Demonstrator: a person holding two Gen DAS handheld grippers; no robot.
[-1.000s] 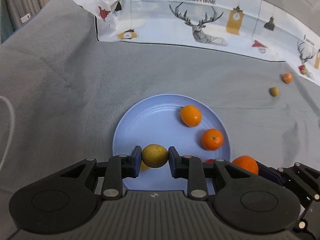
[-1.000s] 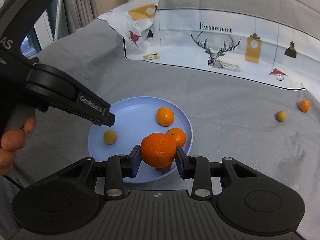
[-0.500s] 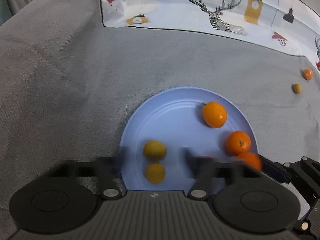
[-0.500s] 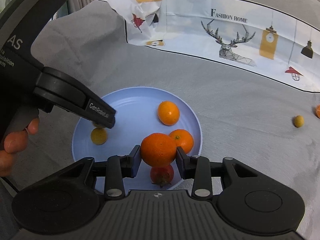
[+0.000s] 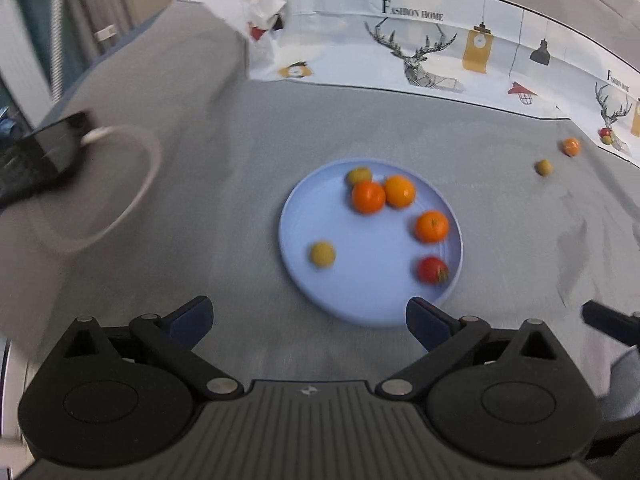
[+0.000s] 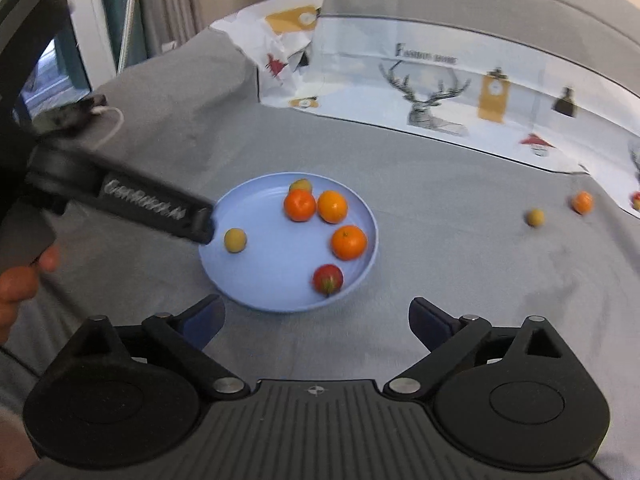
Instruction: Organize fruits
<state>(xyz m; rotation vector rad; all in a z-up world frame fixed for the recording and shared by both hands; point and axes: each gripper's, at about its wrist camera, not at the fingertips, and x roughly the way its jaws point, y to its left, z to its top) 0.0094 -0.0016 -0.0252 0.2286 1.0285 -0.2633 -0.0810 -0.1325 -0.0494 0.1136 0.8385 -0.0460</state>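
Soft, even room light, no hard shadows or glare. Both views are smeared by motion: the fruit (image 5: 367,197) on the plate (image 5: 360,304) ahead of each claw (image 5: 308,318) looks fuzzy, the cable (image 5: 136,184) off to the left streaks. Fisheye bends the printed cloth (image 6: 440,80) far beyond into an arc.

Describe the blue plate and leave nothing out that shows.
The blue plate is round, pale blue, shallow with a low raised rim, and looks like smooth plastic or glazed ware. It lies flat on the grey cloth, in front of both open grippers and clear of their fingers. Six fruits rest in it: three orange ones, two small yellow-green ones and a red one near the front rim. From the right wrist view the left gripper's fingertip overlaps its left edge; contact cannot be told.
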